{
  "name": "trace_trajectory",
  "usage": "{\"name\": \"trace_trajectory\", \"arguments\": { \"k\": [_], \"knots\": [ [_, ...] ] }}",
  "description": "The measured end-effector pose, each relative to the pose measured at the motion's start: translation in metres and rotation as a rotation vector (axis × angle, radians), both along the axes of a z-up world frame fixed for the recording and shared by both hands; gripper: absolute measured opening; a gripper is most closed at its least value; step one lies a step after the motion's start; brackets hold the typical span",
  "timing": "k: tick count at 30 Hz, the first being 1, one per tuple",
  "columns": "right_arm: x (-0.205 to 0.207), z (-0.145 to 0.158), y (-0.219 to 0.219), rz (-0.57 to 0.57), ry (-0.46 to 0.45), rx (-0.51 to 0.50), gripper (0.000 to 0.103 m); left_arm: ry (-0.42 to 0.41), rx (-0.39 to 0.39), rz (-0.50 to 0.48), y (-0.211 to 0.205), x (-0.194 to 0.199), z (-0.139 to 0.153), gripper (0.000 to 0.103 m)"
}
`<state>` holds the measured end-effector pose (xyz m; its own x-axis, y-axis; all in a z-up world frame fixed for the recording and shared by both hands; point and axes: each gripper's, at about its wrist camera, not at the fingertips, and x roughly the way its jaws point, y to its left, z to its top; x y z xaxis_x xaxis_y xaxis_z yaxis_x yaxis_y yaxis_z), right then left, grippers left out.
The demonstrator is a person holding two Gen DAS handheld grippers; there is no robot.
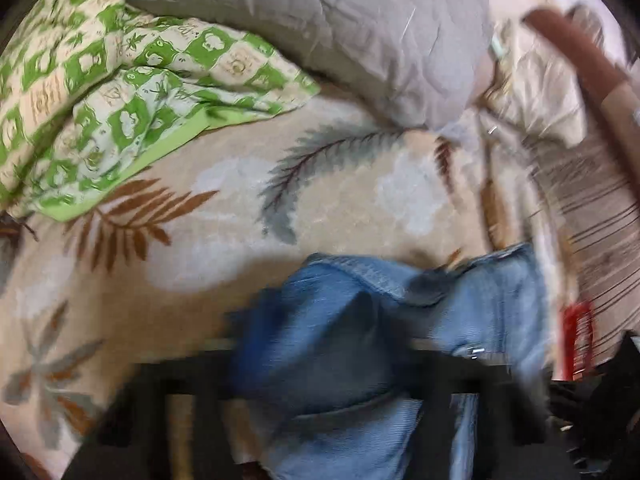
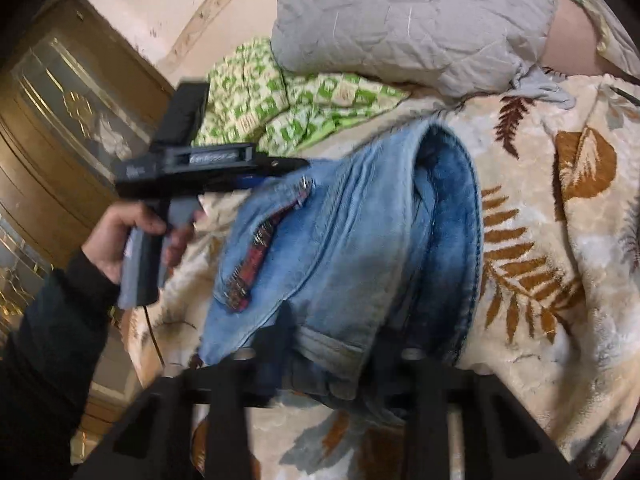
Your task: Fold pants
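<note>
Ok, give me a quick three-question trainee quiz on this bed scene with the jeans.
1. True or false: the jeans lie flat, untouched by either gripper.
2. The green-checked cover lies: A) under the jeans, B) beside the grey quilt, C) on the floor.
3. What pattern is on the blanket?
Key: 1 false, the left gripper and right gripper both clamp them; 2 B; 3 leaves.
</note>
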<state>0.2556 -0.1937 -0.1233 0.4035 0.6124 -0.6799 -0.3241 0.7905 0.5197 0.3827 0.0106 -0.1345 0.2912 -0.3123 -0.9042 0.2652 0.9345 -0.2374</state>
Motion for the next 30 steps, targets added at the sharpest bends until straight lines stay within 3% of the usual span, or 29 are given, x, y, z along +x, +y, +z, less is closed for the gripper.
{"name": "trace_trajectory", "arguments": {
  "k": [1,2,4,10,15,30],
  "knots": [
    [-0.001,-0.002,0.001,0.008,-0.001,-0.004,0.015,-0.001,0.012,-0.006,-0.001,0.0,-0.001,0.023],
    [-0.004,-0.003,0.002,0.016,-0.007,-0.012,0.015,-0.004,0.011,-0.016,-0.001,-0.001,-0.001,0.017],
    [-0.008,-0.004,0.0,0.019,-0.017,-0.011,0.013,-0.005,0.005,-0.018,0.0,0.0,-0.002,0.015],
    [-0.024,-0.003,-0.025,-0.012,-0.054,0.03,0.011,0.014,-0.015,-0.003,0.002,0.002,-0.007,0.014],
    [-0.028,-0.034,-0.049,-0.088,0.004,0.089,0.011,0.032,0.008,0.007,-0.006,0.006,-0.019,0.014],
    [-0.034,-0.034,-0.049,-0.118,-0.008,0.053,0.011,0.033,0.018,0.036,-0.003,0.011,-0.03,0.014]
  ]
}}
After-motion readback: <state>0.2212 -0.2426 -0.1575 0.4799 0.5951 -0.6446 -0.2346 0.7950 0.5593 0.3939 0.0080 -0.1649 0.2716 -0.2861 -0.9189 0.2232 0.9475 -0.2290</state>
